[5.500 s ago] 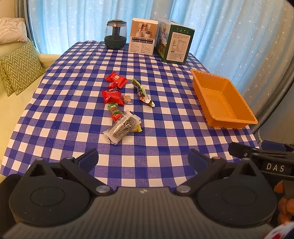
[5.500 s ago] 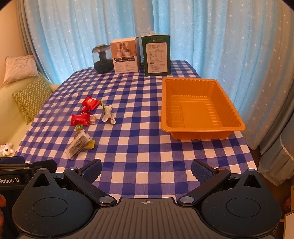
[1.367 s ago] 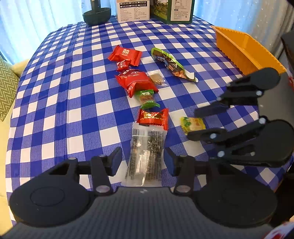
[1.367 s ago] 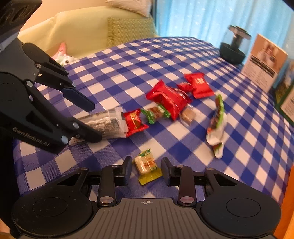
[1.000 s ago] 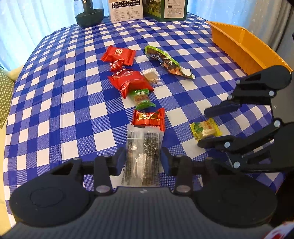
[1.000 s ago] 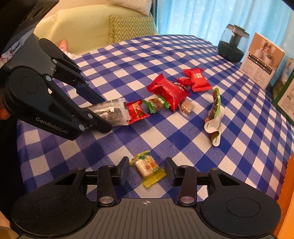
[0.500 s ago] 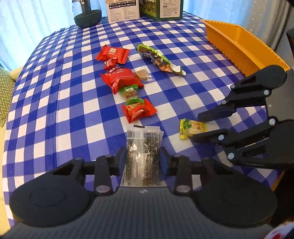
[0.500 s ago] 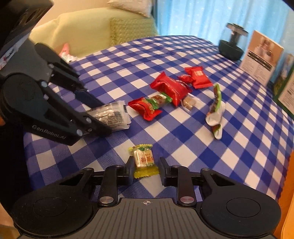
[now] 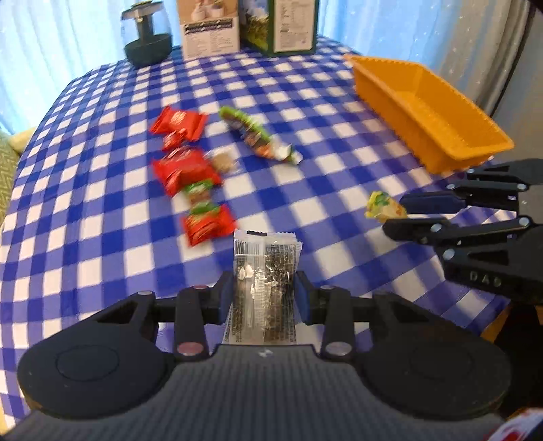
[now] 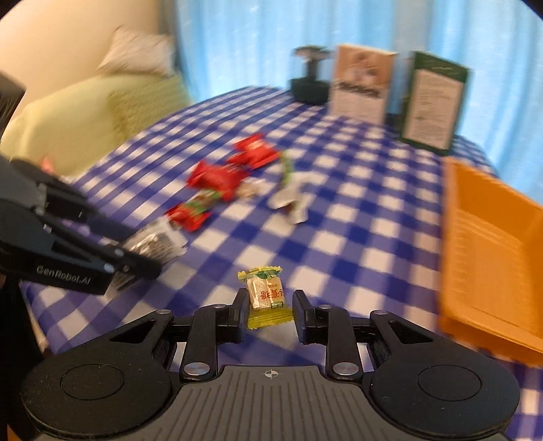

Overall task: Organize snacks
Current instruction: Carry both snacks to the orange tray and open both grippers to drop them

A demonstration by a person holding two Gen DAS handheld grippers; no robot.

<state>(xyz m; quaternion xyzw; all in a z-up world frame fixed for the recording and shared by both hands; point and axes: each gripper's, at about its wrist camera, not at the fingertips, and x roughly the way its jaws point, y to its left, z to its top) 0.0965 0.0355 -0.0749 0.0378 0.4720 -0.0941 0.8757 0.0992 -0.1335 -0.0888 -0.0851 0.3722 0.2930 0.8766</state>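
My left gripper (image 9: 264,296) is shut on a clear packet of dark seaweed snack (image 9: 263,271) and holds it above the checked tablecloth; the packet also shows in the right wrist view (image 10: 156,242). My right gripper (image 10: 269,310) is shut on a small yellow-green candy (image 10: 266,293), lifted off the cloth; it also shows in the left wrist view (image 9: 385,205). Several red packets (image 9: 185,169) and a green wrapper (image 9: 258,137) lie mid-table. An orange tray (image 9: 437,122) stands at the right, also in the right wrist view (image 10: 492,251).
A dark jar (image 9: 147,40) and two boxes (image 9: 210,29) stand at the table's far edge before blue curtains. A sofa with cushions (image 10: 85,115) lies beyond the left side of the table. The near table edge is just under both grippers.
Both grippers have risen and swung right toward the orange tray, carrying the seaweed packet and the yellow candy off the cloth. The other snacks have not moved.
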